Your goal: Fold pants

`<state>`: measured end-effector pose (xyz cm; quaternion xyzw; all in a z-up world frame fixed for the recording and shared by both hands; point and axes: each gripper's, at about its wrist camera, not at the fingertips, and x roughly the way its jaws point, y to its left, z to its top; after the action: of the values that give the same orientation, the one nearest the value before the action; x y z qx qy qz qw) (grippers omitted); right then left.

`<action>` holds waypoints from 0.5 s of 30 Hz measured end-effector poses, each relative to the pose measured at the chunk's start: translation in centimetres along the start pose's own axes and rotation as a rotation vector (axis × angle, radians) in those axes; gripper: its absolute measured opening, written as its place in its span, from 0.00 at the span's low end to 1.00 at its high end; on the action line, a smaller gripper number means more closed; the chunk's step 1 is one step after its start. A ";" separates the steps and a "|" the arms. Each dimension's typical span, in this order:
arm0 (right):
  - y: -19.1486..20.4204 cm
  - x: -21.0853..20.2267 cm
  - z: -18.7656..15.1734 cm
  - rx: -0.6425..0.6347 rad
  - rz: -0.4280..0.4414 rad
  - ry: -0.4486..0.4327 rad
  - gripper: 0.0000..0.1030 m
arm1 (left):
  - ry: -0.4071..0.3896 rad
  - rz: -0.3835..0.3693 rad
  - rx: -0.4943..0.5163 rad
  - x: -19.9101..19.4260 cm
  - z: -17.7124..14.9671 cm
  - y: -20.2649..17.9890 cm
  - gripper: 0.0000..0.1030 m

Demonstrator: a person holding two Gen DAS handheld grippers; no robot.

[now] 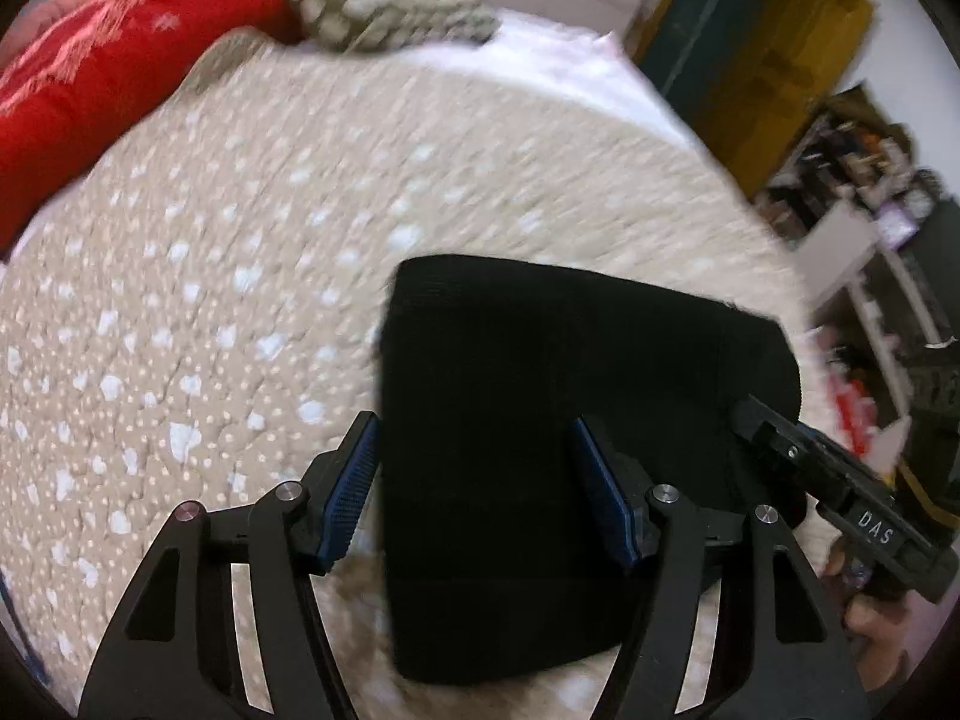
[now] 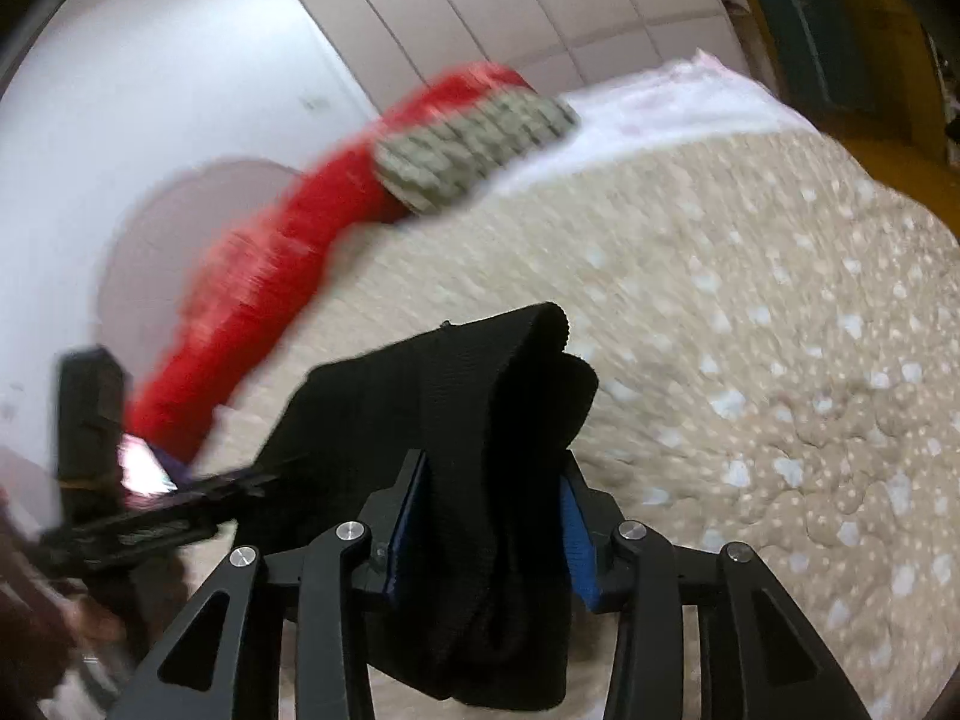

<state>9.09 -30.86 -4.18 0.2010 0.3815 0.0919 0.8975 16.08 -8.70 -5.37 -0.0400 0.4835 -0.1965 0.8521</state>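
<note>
The black pants [image 1: 540,396] are folded into a compact rectangle over the beige spotted bedspread [image 1: 210,276]. My left gripper [image 1: 474,468] is open, its blue-padded fingers straddling the left part of the bundle. My right gripper [image 2: 492,510] is shut on the pants [image 2: 480,420], a thick fold of black cloth standing between its pads. The right gripper also shows in the left wrist view [image 1: 840,480] at the bundle's right edge. The left gripper shows in the right wrist view [image 2: 150,516] at the lower left.
A red pillow [image 1: 102,78] and a grey knitted cushion [image 1: 384,0] lie at the head of the bed. A yellow and green cabinet [image 1: 756,54] and cluttered shelves [image 1: 870,192] stand beyond the bed's right side. A white wall [image 2: 180,90] is behind.
</note>
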 end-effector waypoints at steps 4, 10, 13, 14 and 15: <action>-1.4 -0.6 -0.3 0.017 -0.022 0.018 0.43 | -0.007 -0.017 -0.009 -0.6 0.4 0.8 0.66; 2.3 -4.3 1.3 -0.147 -0.041 -0.084 0.40 | -0.083 0.068 0.026 -1.9 1.4 -0.5 0.66; 3.1 -2.0 1.7 -0.187 -0.043 -0.053 0.37 | -0.045 0.115 0.022 -0.1 1.3 -0.9 0.67; 2.9 -0.6 1.7 -0.186 -0.059 -0.022 0.37 | -0.034 0.119 0.015 0.4 1.2 -0.9 0.69; 2.5 1.0 1.4 -0.183 -0.103 0.023 0.36 | -0.041 0.111 0.000 0.6 1.1 -0.7 0.73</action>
<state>10.80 -28.71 -2.92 0.0971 0.3915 0.0823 0.9113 17.03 -9.67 -5.08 -0.0173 0.4674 -0.1481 0.8714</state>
